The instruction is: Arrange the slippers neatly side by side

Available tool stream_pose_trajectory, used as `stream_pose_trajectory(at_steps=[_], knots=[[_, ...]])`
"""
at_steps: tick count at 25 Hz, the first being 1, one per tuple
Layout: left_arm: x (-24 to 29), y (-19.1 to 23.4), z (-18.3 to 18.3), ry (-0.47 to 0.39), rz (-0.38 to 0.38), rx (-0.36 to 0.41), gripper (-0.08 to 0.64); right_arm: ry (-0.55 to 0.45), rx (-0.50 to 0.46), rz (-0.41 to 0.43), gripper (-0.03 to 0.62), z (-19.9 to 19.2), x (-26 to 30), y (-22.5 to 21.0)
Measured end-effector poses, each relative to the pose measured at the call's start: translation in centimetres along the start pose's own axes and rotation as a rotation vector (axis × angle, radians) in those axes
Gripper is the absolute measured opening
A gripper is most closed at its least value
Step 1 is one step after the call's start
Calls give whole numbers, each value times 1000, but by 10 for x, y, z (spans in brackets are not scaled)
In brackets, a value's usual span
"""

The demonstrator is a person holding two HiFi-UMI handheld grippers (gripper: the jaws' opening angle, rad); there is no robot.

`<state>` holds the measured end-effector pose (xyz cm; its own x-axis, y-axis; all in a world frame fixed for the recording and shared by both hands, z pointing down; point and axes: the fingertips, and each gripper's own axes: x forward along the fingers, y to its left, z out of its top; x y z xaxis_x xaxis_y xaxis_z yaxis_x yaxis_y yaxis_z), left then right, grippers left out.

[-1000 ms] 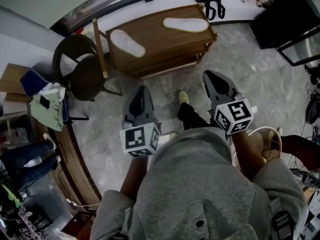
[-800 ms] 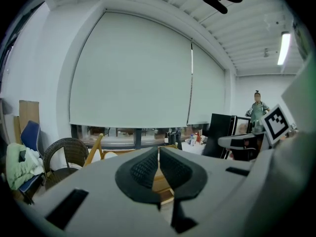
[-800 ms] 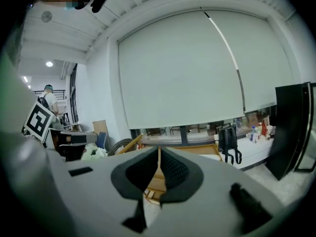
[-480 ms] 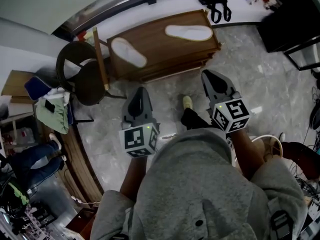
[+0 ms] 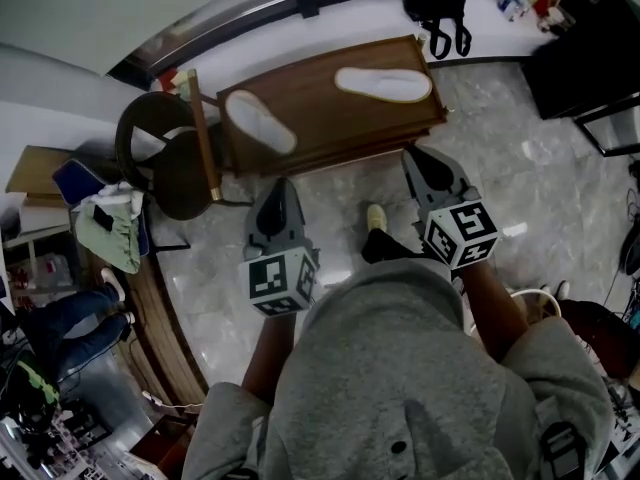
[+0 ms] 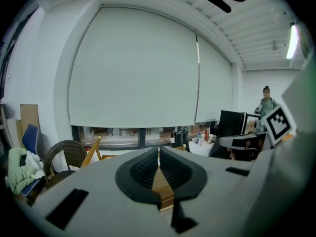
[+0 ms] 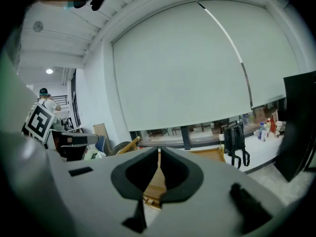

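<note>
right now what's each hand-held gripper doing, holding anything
Left hand-held gripper: closed, jaws together, nothing held.
Right hand-held gripper: closed, jaws together, nothing held.

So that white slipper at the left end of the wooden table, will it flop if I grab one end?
Probably floppy: the slipper looks thin and flat, so the free end may droop. It is likely light too, being so thin for its length. It could slide across the smooth table top if pushed.
</note>
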<state>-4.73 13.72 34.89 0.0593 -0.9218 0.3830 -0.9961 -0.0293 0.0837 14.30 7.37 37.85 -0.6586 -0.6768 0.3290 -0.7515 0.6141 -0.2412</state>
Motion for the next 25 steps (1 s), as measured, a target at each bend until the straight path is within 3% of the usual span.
stream_pose_trajectory(at_steps=[17, 25], knots=[[58, 11, 21, 2, 103, -29, 23, 12, -2, 82, 34, 32, 60, -46], [59, 21, 16, 28, 123, -34, 23, 33, 15, 93, 34, 30, 68, -43]])
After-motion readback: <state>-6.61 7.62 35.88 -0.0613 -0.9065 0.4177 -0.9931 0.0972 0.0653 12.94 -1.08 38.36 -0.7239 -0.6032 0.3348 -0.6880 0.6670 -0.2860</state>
